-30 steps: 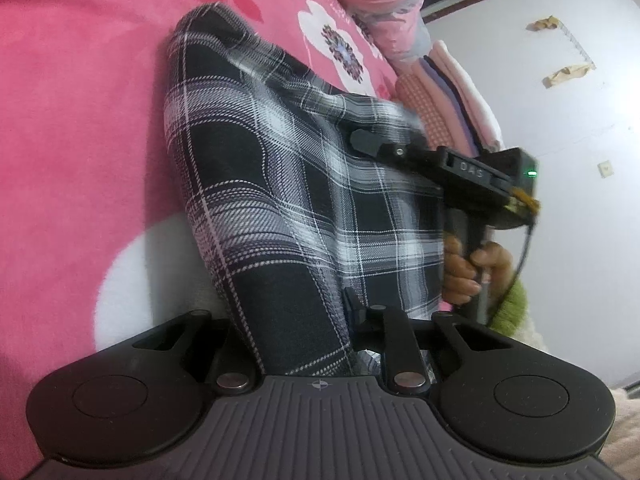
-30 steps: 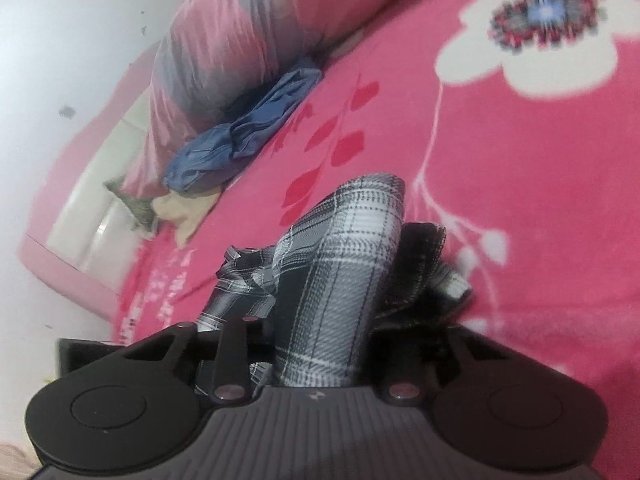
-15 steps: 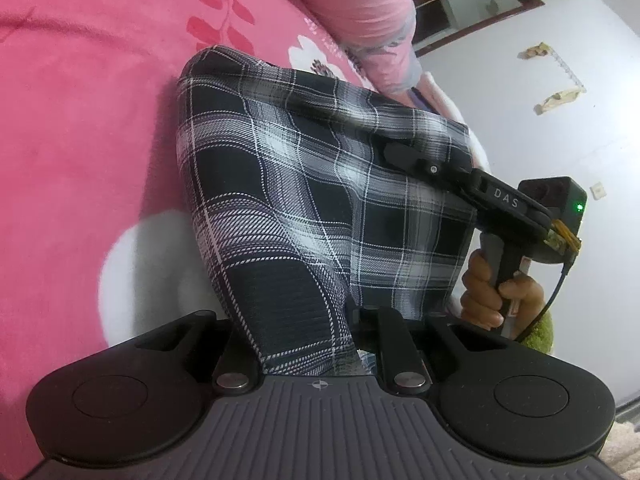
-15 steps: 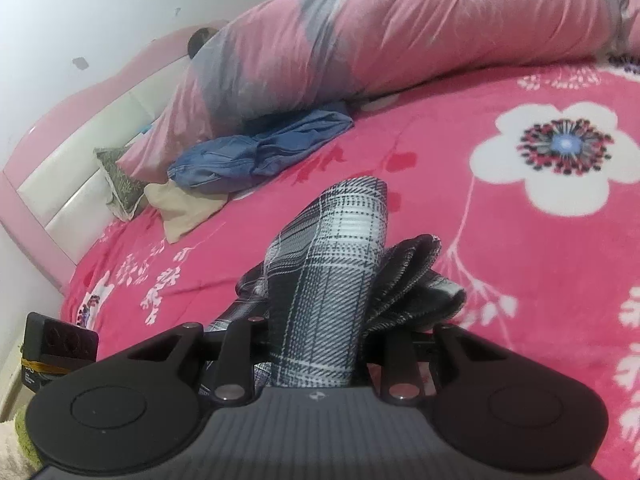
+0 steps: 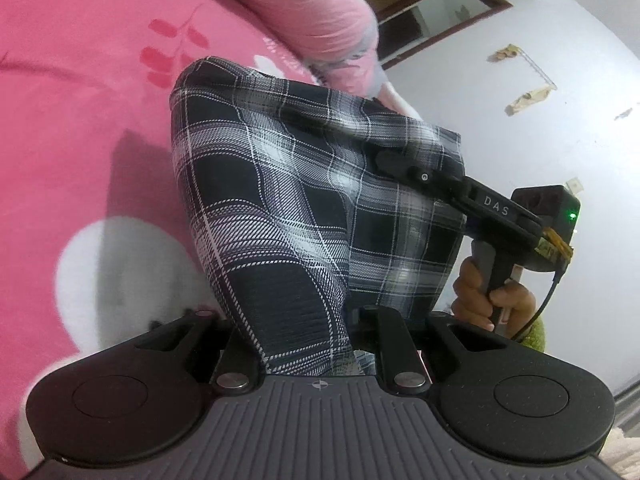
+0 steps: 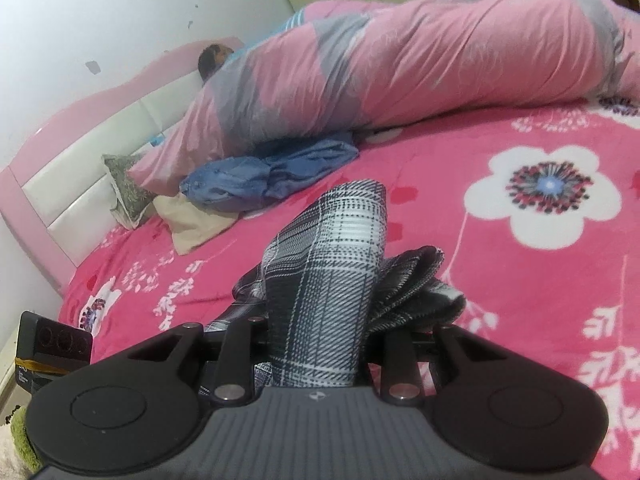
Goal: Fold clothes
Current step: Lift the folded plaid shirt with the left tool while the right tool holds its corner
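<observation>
Cloth (image 5: pixel 304 216), a black-and-white plaid, hangs above the pink bed (image 5: pixel 80 120), pinched in both tools. Left tool (image 5: pixel 308 344) grips one bunched edge; right tool (image 6: pixel 316 344) clamps a thicker fold, its fingertips hidden by fabric. "DAS" reads on the right tool's side. A hand (image 5: pixel 492 296) holds its handle, partly cut off behind the cloth.

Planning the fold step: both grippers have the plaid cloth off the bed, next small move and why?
Probably spread the left gripper and right gripper apart: the plaid cloth hangs bunched between them above the pink blanket, too crumpled to fold.
</observation>
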`<state>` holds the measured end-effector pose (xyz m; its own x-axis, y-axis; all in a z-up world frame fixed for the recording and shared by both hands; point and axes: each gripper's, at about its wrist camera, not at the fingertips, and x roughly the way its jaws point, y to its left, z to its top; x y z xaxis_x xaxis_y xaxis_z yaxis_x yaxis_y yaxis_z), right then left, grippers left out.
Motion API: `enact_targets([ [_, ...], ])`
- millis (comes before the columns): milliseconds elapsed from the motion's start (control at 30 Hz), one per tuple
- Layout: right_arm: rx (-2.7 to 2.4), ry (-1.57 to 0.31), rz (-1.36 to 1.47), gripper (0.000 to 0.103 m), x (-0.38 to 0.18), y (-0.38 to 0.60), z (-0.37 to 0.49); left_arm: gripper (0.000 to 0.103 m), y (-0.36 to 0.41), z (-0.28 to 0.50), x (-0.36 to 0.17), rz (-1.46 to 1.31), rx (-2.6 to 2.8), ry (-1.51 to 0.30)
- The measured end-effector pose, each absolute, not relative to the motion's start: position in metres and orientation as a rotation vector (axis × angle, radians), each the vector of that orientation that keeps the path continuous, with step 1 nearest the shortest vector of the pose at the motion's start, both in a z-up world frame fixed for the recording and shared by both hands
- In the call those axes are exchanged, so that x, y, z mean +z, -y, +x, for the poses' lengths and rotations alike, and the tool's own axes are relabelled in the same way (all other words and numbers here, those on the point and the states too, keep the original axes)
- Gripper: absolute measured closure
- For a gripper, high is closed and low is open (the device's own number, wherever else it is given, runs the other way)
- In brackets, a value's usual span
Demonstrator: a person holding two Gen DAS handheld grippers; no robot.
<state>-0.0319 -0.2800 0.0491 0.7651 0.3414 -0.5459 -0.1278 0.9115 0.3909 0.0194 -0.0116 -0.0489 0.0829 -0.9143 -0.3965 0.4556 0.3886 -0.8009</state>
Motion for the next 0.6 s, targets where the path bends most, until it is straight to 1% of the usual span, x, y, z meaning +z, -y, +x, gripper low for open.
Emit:
enact_targets([
  [333, 0.169, -0.558, 0.375, 0.074, 0.063, 0.309, -0.105, 0.088, 0.054, -0.005, -0.025, -0.469, -1.205, -1.025],
  [600, 0.096, -0.472, 0.397, 0.074, 0.066, 0.364, -0.171, 0.088, 0.135, -0.027, -0.006, -0.361, -1.301, -1.041],
])
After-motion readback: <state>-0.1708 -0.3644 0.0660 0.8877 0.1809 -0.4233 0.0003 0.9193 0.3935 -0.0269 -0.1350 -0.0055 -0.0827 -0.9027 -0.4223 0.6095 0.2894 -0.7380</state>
